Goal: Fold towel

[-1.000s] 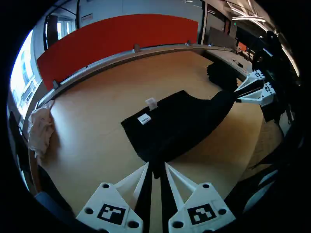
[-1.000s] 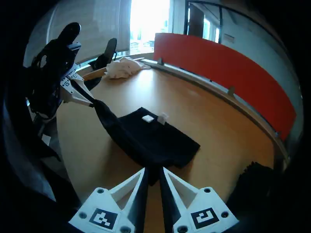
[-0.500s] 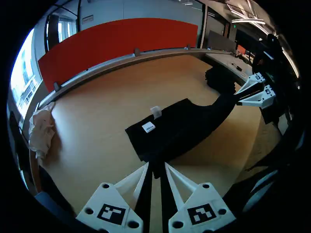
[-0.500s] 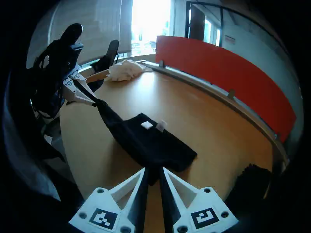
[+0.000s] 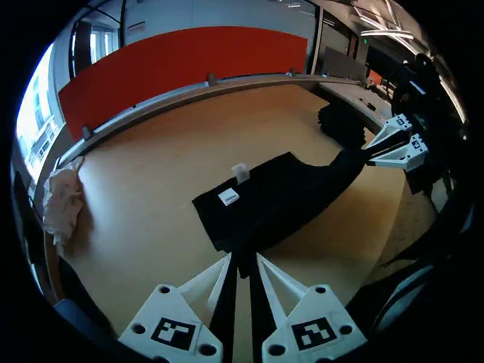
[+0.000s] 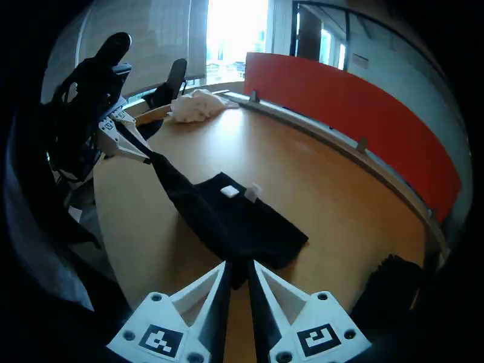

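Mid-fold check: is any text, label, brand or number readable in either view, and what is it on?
No text can be read.
Flat white label and upright white tag on the black towel: too small to read.
Square markers on the left hand-held gripper: black-and-white patterns, no letters.
Wall sign: blurred.

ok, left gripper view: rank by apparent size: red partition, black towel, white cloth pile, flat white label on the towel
1. red partition
2. black towel
3. white cloth pile
4. flat white label
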The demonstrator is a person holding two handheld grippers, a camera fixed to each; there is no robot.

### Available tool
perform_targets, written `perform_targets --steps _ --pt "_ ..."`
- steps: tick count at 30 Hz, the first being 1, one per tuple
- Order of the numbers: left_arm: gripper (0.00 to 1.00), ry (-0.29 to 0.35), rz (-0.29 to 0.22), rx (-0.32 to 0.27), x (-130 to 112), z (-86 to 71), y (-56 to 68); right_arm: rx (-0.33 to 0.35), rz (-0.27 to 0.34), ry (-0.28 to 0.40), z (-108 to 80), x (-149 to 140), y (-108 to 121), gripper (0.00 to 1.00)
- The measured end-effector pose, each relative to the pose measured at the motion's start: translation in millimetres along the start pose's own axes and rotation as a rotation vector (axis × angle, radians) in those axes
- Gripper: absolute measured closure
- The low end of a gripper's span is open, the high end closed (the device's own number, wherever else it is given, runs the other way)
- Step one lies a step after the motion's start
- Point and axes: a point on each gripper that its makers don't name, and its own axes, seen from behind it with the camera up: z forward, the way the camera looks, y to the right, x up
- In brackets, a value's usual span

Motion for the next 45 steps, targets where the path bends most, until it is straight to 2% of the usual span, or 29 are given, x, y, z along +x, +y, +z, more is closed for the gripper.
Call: perform_targets --steps 13,26,36,45 --pt "0.87 -0.001 -0.012 0.023 10.0 17.4 -11.8 -0.010 0.008 -0.038 18.1 -2.1 15.6 0.81" --pt "0.87 -0.008 -0.003 0.049 22.0 47.2 -29.6 -0.030 0.033 -0.071 43.8 -2.3 42.6 0.81" --pt "0.87 -0.022 0.004 0.049 21.9 62.4 -33.9 -0.030 0.028 -0.097 55.7 -7.2 54.4 0.81" --pt "0.87 -0.044 0.014 0.059 19.5 83.1 -41.5 -0.030 0.031 -0.121 73.0 -13.8 65.0 0.81"
